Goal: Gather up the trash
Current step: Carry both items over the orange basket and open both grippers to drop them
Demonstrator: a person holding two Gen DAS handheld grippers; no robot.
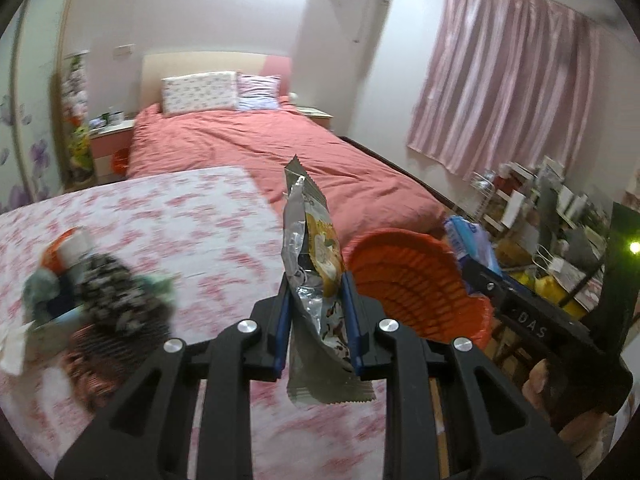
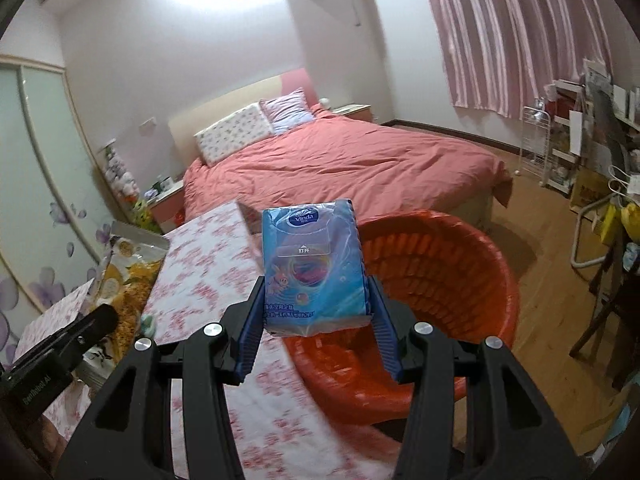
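The left hand-held gripper [image 1: 316,316] clamps a crumpled snack wrapper [image 1: 314,280] at frame centre; the right hand-held gripper [image 2: 316,320] grips a blue tissue pack [image 2: 314,268] before the orange basket [image 2: 460,280].

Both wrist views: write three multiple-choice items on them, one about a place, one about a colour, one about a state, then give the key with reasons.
1. Where is the basket relative to the flowered table?
A. On top of it
B. Beside its edge, lower down
C. On the bed

2. What colour is the basket?
A. Orange-red
B. Green
C. White

3. What is the left gripper doing?
A. Open and empty
B. Shut on a snack wrapper
C. Shut on a tissue pack

Key: 1 B, the right wrist view shows it by the table edge, below the tabletop. 2 A, its woven wall is orange-red in both views. 3 B, the blue pads press the crinkled wrapper; the tissue pack is in the right gripper.
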